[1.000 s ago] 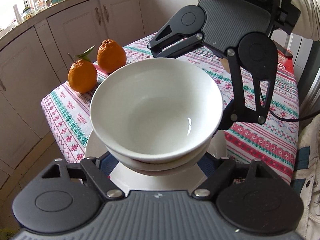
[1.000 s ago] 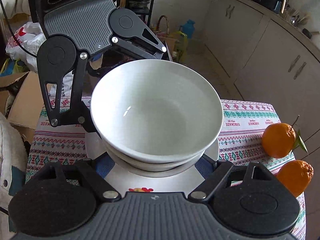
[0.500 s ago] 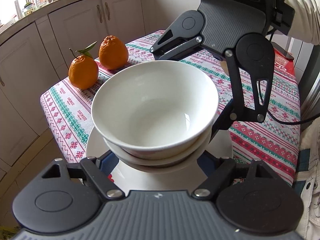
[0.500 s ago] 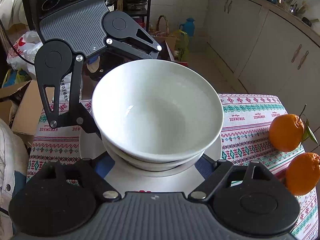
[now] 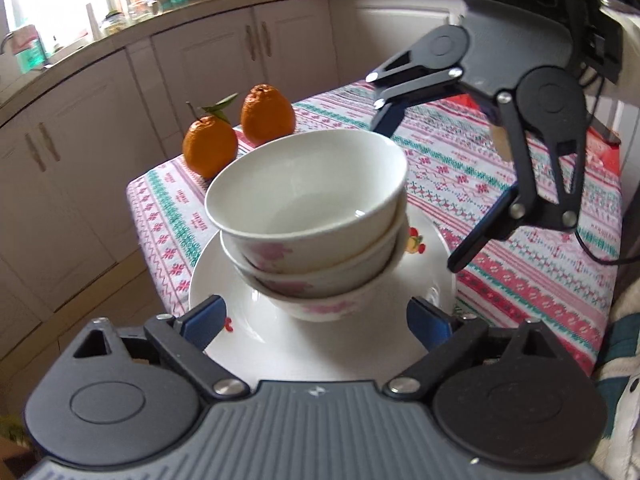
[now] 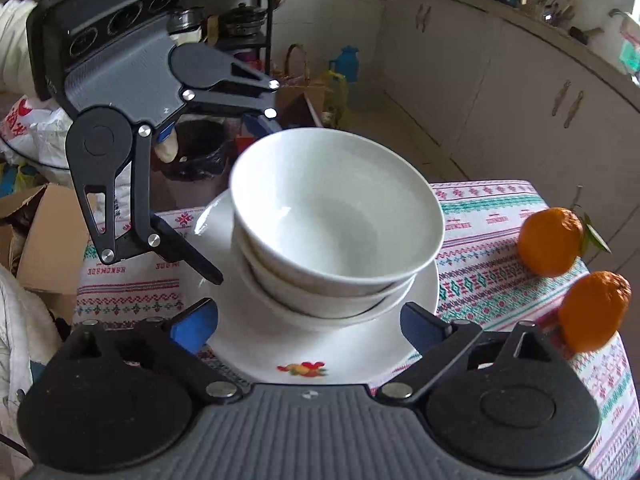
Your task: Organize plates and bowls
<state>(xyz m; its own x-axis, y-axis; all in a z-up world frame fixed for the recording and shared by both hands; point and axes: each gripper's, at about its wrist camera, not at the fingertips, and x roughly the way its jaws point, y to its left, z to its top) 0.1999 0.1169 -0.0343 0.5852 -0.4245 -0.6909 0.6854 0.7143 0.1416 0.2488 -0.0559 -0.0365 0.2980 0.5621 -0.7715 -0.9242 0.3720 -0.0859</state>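
Three white bowls are nested, the top bowl (image 5: 304,204) (image 6: 336,216) leaning slightly, on a white plate (image 5: 280,352) (image 6: 352,352) with a fruit print. My left gripper (image 5: 316,320) (image 6: 230,194) is on one side of the stack and my right gripper (image 6: 308,326) (image 5: 430,184) faces it from the other. Both sets of jaws are opening. Their blue pads stand wide of the bowls and touch nothing. The stack sits in the gap between each pair of fingers.
Two oranges (image 5: 210,150) (image 5: 267,114) (image 6: 554,240) (image 6: 592,312) lie near the table's corner on the patterned tablecloth (image 5: 500,184). Kitchen cabinets (image 5: 80,168) run beyond that edge. A cardboard box (image 6: 44,236) and a dark bin (image 6: 196,152) stand on the floor past the other side.
Both grippers held the top bowl by its rim earlier. Their jaws have since spread wide and drawn back, leaving the bowl resting on the stack.
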